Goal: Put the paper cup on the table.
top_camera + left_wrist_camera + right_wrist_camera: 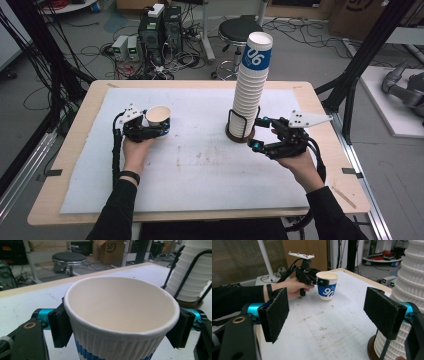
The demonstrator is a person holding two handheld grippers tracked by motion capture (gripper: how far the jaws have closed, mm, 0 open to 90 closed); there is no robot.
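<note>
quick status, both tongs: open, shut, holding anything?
Left tongs: shut on the paper cup, upright, pads on both sides.
Right tongs: open, nothing between the pads, beside the cup stack.

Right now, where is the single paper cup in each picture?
High view: the paper cup is at the left of the table, clamped by the left gripper.
Left gripper view: the cup is front and centre between the black jaws.
Right gripper view: the cup is at the far middle of the table.
Shared landmark: the tall stack of cups, also at and.
</note>
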